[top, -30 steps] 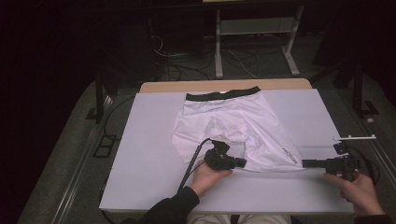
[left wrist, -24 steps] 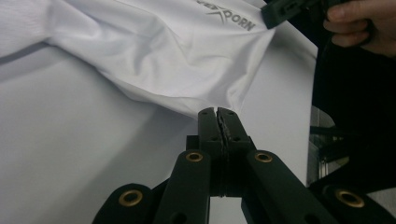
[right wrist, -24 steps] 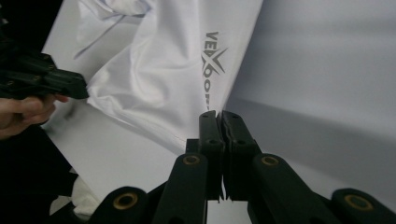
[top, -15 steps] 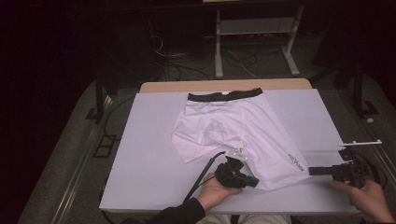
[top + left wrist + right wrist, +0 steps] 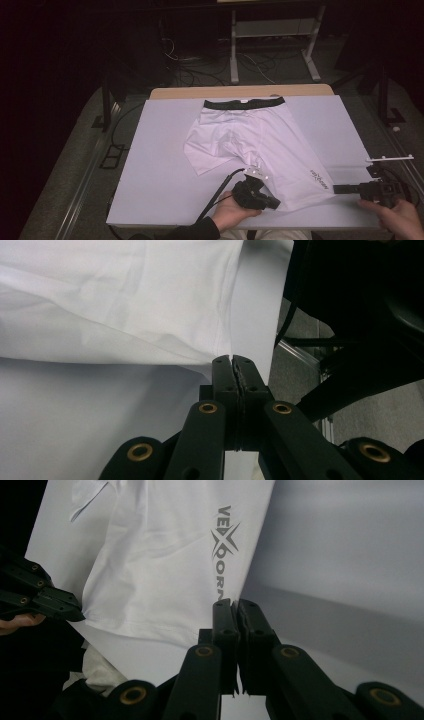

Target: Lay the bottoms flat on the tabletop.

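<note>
We see both grippers, left gripper (image 5: 274, 204) and right gripper (image 5: 338, 189), clamped on the shorts' (image 5: 260, 137) near hem, which has slid nearer us, so we judge straightening underway.

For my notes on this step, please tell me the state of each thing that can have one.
white shorts: lying flat, near leg pulled out by its hem corners
left hand-held gripper: shut on the hem corner
right hand-held gripper: shut on the hem's other corner
black waistband: flat, at the far side
</note>
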Tool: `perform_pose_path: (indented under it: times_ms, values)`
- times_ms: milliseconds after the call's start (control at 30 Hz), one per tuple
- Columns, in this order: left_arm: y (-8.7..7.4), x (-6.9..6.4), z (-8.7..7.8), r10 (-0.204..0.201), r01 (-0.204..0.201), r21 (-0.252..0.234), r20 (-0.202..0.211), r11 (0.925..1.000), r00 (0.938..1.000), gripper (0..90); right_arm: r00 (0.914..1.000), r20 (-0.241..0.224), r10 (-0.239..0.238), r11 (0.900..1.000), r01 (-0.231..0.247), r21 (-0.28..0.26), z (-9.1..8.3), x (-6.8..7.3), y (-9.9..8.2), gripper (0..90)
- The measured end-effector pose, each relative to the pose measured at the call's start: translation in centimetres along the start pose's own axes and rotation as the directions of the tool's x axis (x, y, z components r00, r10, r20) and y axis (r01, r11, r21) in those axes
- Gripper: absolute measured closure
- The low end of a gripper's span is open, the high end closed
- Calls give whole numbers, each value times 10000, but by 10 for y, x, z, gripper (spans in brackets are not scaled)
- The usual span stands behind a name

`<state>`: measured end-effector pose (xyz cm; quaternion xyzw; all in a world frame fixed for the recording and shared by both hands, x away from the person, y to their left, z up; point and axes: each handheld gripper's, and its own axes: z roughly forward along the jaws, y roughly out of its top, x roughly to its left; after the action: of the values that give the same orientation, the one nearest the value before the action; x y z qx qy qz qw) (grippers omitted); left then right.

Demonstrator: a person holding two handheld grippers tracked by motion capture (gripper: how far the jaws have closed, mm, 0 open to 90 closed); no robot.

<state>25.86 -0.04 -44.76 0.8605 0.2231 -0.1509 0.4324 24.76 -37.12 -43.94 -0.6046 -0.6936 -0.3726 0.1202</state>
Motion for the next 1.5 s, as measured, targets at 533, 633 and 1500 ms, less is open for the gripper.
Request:
perform_pose_path:
  times_ms: [533, 633, 1500]
  values:
    - [-2, 2, 1, -49, 49, -17, -211, 10000, 9998, 838, 9991, 321, -275, 9994, 281, -189, 0, 4, -1, 716]
    - [-1, 3, -4, 6, -19, -263, -477, 9997, 9989, 746, 9972, 558, -489, 9969, 522, -588, -2, 7, 0, 636]
    - [15, 24, -40, 215, -303, -1352, -663, 9904, 9976, 199, 9685, 1116, -2226, 9435, 2429, -2253, 4, 31, 21, 100]
